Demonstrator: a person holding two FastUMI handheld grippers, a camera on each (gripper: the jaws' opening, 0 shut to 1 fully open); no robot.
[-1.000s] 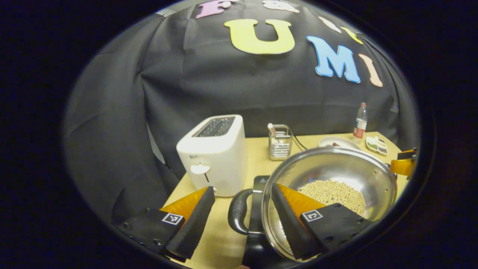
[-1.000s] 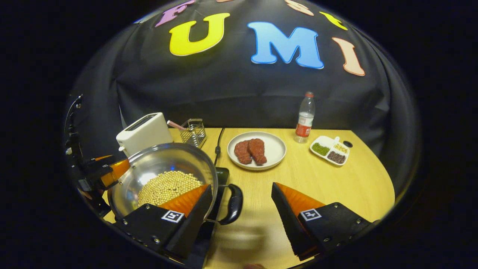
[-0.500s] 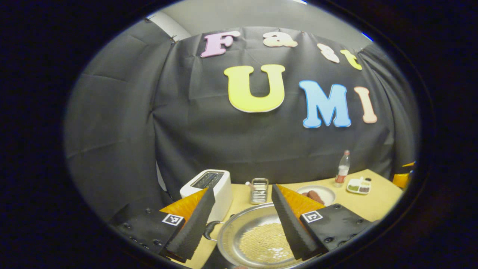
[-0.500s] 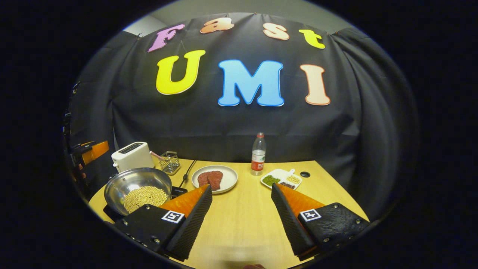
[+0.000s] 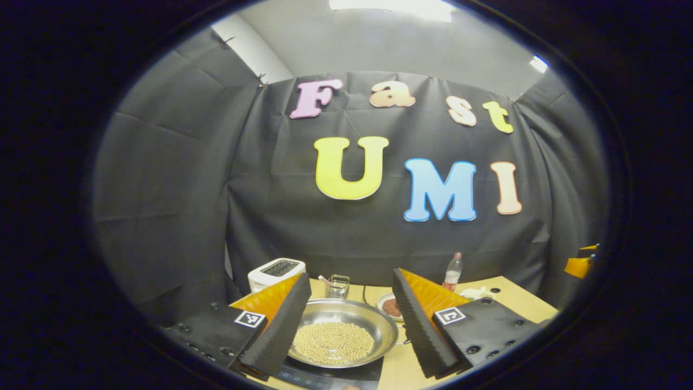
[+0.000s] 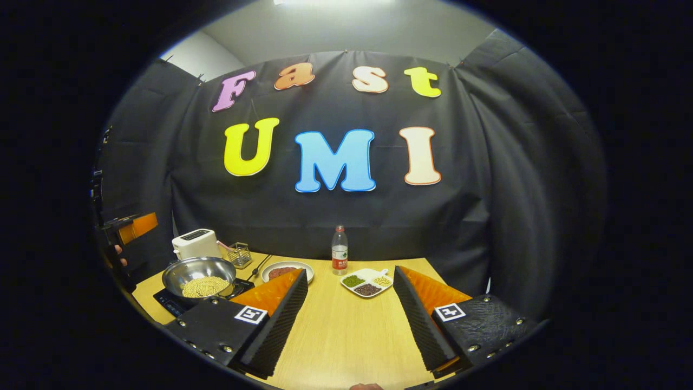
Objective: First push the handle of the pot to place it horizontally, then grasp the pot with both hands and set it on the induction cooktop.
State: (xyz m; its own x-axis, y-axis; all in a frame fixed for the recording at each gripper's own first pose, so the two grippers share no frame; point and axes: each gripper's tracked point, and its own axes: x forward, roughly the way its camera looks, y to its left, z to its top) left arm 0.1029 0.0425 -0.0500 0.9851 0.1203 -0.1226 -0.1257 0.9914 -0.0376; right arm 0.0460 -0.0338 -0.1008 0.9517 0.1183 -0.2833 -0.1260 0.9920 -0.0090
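Both claws (image 5: 352,325) (image 6: 351,319) open, empty, raised level above the table (image 6: 346,336); pot (image 6: 199,273) on the cooktop (image 6: 168,300)

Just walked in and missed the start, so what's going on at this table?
A person holds a two-finger gripper in each hand. The pot of beans sits on the induction cooktop, beside the toaster. The left gripper and the right gripper are both open, above the table, holding nothing. The placing looks done.

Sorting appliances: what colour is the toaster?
White toaster, best seen in the right gripper view.
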